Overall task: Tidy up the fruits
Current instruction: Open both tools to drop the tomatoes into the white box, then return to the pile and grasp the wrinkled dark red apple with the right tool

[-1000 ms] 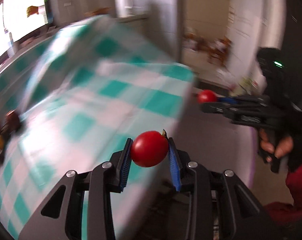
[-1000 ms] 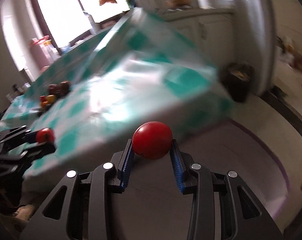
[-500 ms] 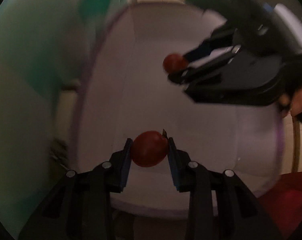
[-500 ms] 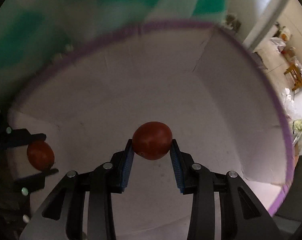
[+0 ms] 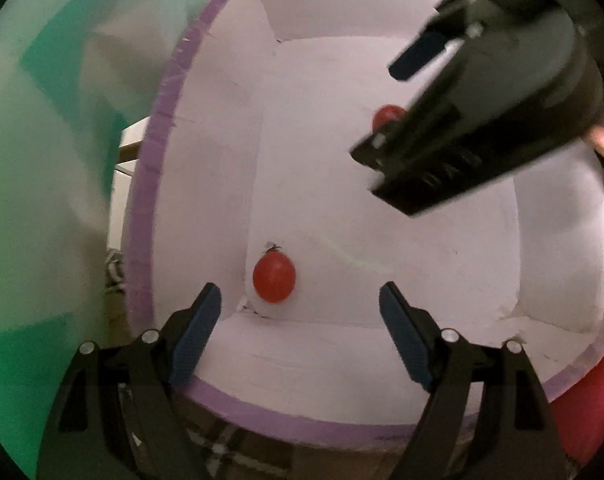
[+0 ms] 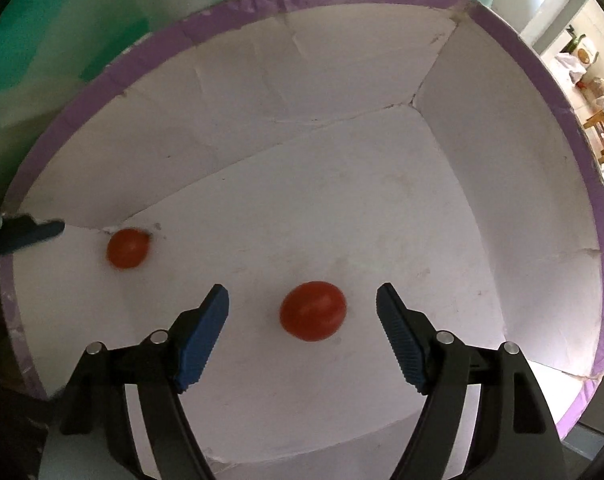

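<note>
Our left gripper (image 5: 300, 330) has just been opening; its fingers (image 5: 196, 336) stand wide, nothing between them, one tomato (image 5: 274, 277) lying free beyond, near the box's (image 5: 150, 160) left wall. Our right gripper (image 6: 302, 330) has likewise been opening, a second tomato (image 6: 313, 311) loose on the bare white floor, well clear of the purple rim. Both tomatoes look small, smooth, red.
</note>
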Tool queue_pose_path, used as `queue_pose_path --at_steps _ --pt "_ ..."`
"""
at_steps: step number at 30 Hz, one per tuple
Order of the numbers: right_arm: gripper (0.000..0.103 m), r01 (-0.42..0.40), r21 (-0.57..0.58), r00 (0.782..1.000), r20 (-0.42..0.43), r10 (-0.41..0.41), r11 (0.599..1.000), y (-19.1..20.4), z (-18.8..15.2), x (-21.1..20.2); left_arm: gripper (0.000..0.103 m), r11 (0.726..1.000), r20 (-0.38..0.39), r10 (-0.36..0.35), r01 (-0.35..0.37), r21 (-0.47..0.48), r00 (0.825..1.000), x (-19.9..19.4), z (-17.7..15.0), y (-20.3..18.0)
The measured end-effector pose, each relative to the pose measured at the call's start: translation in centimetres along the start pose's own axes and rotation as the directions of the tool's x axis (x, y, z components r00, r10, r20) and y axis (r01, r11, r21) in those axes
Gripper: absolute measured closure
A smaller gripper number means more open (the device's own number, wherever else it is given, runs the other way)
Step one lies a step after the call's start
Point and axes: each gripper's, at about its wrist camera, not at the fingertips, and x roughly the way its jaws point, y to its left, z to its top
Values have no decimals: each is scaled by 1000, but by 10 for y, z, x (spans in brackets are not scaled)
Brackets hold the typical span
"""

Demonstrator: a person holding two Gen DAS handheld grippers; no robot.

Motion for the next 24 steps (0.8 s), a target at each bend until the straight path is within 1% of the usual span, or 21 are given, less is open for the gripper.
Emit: queue_pose_path --at_steps 1,3,5,6,7,9,10,11,12,13,14,15,16,17,18,19,20,21,22,23,24 --pt "29 1 3 1000 13 -1 1000 0 0 -3 22 1000 22 2 -2 -5 1000 -5 -2 2" --pt "29 2 39 999 54 -4 999 -5 3 -13 22 999 73 -30 32 -25 997 -20 -6 1" --pt "29 -4 116 994 112 -9 993 -24 2 -35 22 997 197 -78 82 -9 977 -52 -11 -1" --pt "29 -2 139 991 134 -17 990 -31 1 -44 22 996 263 -91 91 14 960 -68 -12 -5" --pt "29 9 168 983 178 -39 986 -40 -1 -61 20 995 349 -100 89 48 932 -91 -17 -9" --pt "28 17 193 959 276 -71 981 -49 -4 -95 13 997 490 -64 37 63 869 -128 -24 -12" --pt "28 9 196 931 356 -80 980 -51 -7 -119 10 999 560 -33 12 42 828 -148 -27 -12" --pt "25 0 194 902 423 -84 981 -47 -8 -139 10 1000 606 -17 12 12 795 -164 -33 -5" --pt "23 -13 184 863 499 -82 983 -41 -9 -161 10 1000 633 -8 24 -17 774 -174 -37 -1" --pt "16 -37 159 797 600 -67 987 -33 -13 -188 9 996 673 15 46 -73 740 -190 -48 11" --pt "14 -61 128 726 686 -44 990 -31 -19 -210 6 992 696 43 54 -117 717 -201 -56 17" --pt "14 -81 96 655 755 -20 992 -21 -24 -227 3 983 717 90 54 -175 691 -212 -67 32" --pt "14 -101 49 573 819 18 994 -5 -26 -244 1 968 731 159 42 -248 663 -223 -82 52" --pt "14 -111 11 528 848 49 994 8 -28 -255 2 948 729 223 30 -317 647 -231 -98 71" --pt "14 -113 -34 490 867 86 993 27 -25 -263 2 933 721 260 25 -358 643 -237 -112 84" --pt "14 -112 -57 483 869 104 992 49 -21 -268 1 901 699 325 16 -433 636 -244 -133 114" --pt "5 -105 -88 490 862 129 991 66 -19 -272 2 873 683 371 14 -488 629 -248 -144 130" --pt "5 -100 -114 506 849 149 988 73 -9 -265 2 839 661 418 14 -544 623 -246 -155 138" --pt "5 -93 -147 528 831 174 985 95 4 -262 2 786 619 478 11 -618 623 -252 -181 162" --pt "5 -92 -171 542 818 193 981 101 14 -261 2 739 582 523 9 -674 623 -256 -202 184" --pt "5 -90 -203 556 802 218 975 118 24 -259 2 701 552 556 7 -714 621 -262 -225 201"
